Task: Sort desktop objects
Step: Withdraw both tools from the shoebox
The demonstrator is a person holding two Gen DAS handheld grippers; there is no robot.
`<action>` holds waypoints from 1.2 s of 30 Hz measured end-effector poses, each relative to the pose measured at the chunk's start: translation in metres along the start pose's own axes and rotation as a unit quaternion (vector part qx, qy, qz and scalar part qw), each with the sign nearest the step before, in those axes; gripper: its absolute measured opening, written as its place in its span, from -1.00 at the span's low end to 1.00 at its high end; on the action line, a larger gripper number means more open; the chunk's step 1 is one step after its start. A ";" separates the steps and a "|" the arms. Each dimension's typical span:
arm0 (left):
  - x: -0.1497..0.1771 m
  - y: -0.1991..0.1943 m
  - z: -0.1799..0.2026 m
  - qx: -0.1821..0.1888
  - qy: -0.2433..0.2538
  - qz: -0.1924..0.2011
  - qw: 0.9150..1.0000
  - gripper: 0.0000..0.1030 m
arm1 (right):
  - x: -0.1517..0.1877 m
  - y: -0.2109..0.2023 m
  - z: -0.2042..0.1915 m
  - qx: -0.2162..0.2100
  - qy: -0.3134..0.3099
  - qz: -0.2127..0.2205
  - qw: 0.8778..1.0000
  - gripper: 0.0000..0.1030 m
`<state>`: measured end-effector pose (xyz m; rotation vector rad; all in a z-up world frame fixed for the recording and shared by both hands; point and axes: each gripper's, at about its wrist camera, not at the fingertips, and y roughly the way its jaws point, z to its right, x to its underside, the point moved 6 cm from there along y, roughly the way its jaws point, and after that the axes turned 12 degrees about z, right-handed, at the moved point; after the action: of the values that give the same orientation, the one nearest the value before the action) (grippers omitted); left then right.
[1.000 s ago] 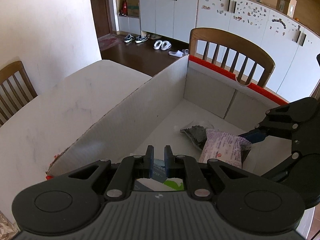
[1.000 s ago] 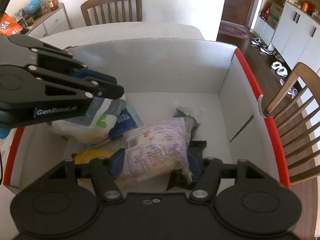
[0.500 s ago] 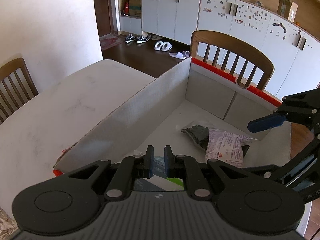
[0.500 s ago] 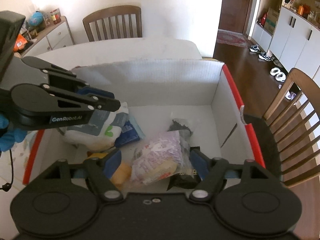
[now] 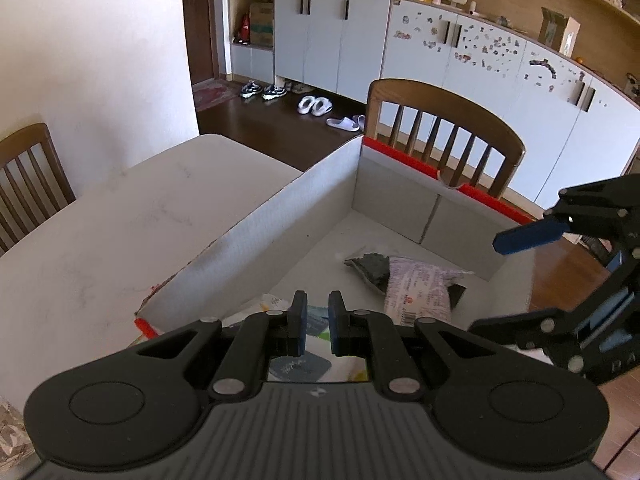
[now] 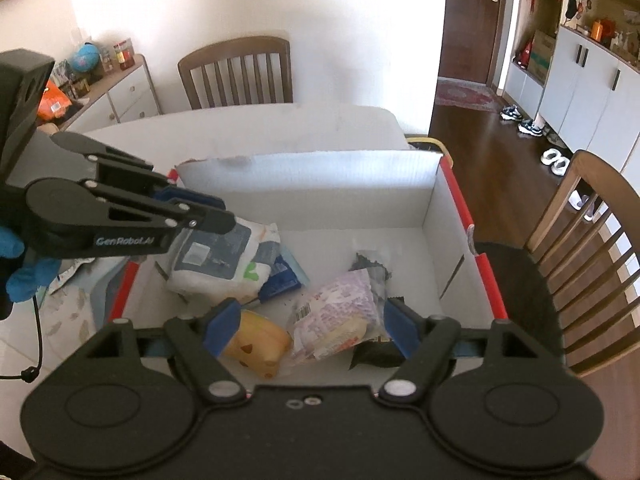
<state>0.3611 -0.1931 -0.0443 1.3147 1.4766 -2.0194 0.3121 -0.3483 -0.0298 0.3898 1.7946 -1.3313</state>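
Left gripper sits over the near-left corner of the box, jaws narrow with a thin gap. The white pack lies right under its tips; in the left wrist view I can't tell if the pads pinch it or only hover over it.

Right gripper is above the box's near edge, jaws spread wide, gripping nothing. Purple bag and yellow pack lie between and below its fingers, inside the box.

Box: white corrugated cardboard, red-trimmed rim, torn edge on the far-left wall. It sits on a white table.

Contents:
- white pack: soft, pillowy, grey-blue label, green mark.
- blue packet: flat foil, tucked under the white pack.
- purple bag: crinkly clear film, printed text, barcode.
- dark wrapper: matte, zigzag end, mostly hidden behind the purple bag.
- yellow pack: rounded, near end cut off by the right gripper body.

Print on every label is too small to read.
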 end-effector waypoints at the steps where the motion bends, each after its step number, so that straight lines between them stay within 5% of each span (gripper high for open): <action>1: 0.000 -0.003 0.001 0.002 0.000 0.000 1.000 -0.81 | -0.001 -0.002 -0.001 0.001 0.001 0.002 1.000 0.53; 19: 0.011 -0.061 0.006 0.024 0.003 0.024 0.999 -0.77 | -0.006 -0.037 -0.018 0.013 0.036 0.047 0.998 0.67; 22: 0.015 -0.069 0.005 0.028 0.003 0.033 0.999 -0.49 | -0.006 -0.042 -0.021 0.017 0.043 0.054 0.997 0.70; 24: 0.017 -0.074 0.004 0.034 0.000 0.036 0.999 0.07 | -0.006 -0.044 -0.023 0.023 0.046 0.056 0.997 0.70; 26: 0.019 -0.079 0.003 0.041 -0.003 0.041 0.998 0.33 | -0.006 -0.047 -0.026 0.029 0.049 0.060 0.997 0.70; 36: 0.029 -0.107 0.001 0.062 -0.004 0.061 0.996 0.55 | -0.006 -0.064 -0.046 0.044 0.054 0.086 0.994 0.88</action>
<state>0.2705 -0.1418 -0.0052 1.4073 1.2511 -2.0628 0.2520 -0.3307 0.0188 0.6610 1.7490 -1.2920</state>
